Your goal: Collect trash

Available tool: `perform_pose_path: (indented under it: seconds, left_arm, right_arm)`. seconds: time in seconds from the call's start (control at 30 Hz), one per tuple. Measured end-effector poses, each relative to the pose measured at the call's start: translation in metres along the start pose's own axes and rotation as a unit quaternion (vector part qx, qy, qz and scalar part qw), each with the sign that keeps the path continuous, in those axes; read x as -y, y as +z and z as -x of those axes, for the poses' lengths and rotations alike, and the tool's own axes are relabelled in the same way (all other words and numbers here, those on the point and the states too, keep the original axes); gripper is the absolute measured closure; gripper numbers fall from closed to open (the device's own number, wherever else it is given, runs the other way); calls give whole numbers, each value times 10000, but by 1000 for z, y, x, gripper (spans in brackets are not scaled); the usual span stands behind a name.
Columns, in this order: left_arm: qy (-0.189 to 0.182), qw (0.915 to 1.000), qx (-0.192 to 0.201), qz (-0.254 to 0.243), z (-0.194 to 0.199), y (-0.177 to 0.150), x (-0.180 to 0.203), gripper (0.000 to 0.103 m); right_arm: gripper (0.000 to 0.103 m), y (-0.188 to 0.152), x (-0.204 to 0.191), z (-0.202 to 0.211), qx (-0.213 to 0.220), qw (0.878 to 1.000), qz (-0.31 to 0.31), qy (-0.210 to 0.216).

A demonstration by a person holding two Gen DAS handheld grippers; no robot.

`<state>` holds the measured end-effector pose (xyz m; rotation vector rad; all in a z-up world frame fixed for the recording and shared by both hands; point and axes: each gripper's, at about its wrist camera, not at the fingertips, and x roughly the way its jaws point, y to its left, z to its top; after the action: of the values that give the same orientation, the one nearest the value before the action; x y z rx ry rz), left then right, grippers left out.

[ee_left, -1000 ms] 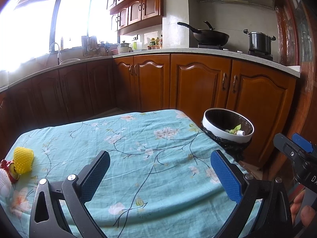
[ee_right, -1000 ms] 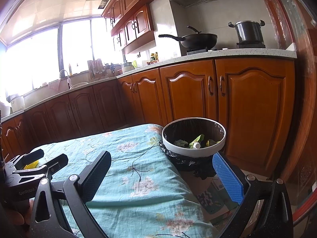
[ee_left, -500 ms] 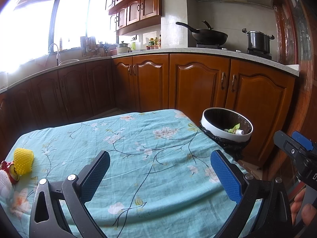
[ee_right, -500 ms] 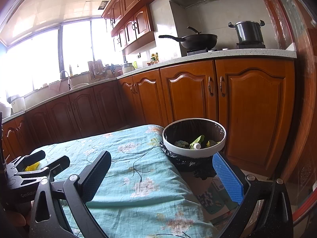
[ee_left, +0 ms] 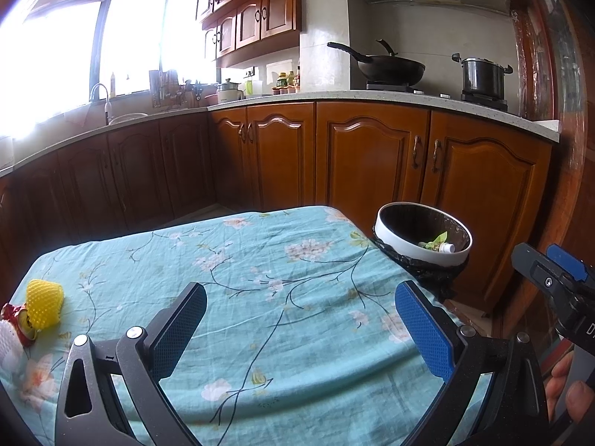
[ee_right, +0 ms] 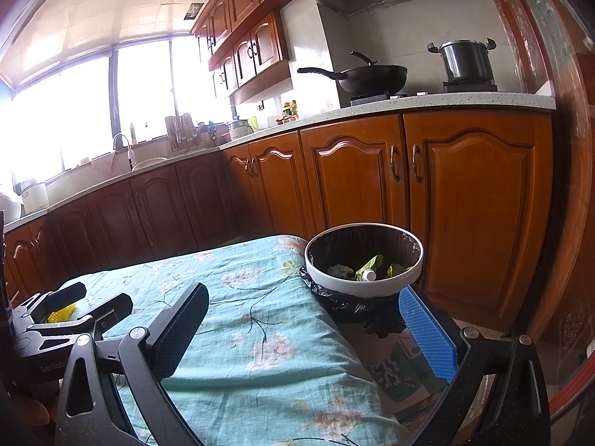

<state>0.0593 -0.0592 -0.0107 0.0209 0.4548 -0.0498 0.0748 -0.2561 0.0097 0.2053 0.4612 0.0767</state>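
Note:
A white-rimmed trash bin [ee_left: 422, 238] with a black liner stands off the table's right edge; it holds green scraps and a small white bottle [ee_right: 368, 274]. A yellow foam net [ee_left: 42, 301], a red wrapper [ee_left: 16, 322] and a white foam net [ee_left: 8, 342] lie at the table's far left. My left gripper [ee_left: 297, 329] is open and empty over the floral tablecloth [ee_left: 260, 282]. My right gripper [ee_right: 303, 334] is open and empty over the table's right corner, just short of the bin [ee_right: 362, 260]. The left gripper also shows in the right wrist view [ee_right: 70, 310], the yellow net [ee_right: 61, 314] behind it.
Wooden kitchen cabinets [ee_left: 372, 163] run behind the table under a counter with a wok [ee_left: 386, 65] and a pot [ee_left: 481, 74]. A printed carton [ee_right: 401, 371] lies on the floor below the bin. A sink and tap [ee_left: 100, 94] sit under the window.
Both grippers have stayed open and nearly still. The left view has drifted very slightly, so the bin sits a touch lower and left in it.

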Motion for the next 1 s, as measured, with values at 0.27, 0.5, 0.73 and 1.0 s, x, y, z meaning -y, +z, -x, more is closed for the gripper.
perform_pose_path:
  seconds: [0.27,0.5,0.73,1.0]
  left_arm:
    - [3,10000,-2,-5,0,0,0,1]
    - [-8,10000,-1,-9,0,0,0,1]
    - [-24,10000,3,-9,1,1,-1,1]
    - [-142,9999,15,-22,2,4,-3,1]
  right_arm:
    - [0,0,-1,1,5,10000,-1,-3]
    - [0,0,-1,1,1,10000,-4,1]
    - [0,1,-2,1,3,10000,-1,2]
    - [0,2,-3,-1,13,10000,-35,28]
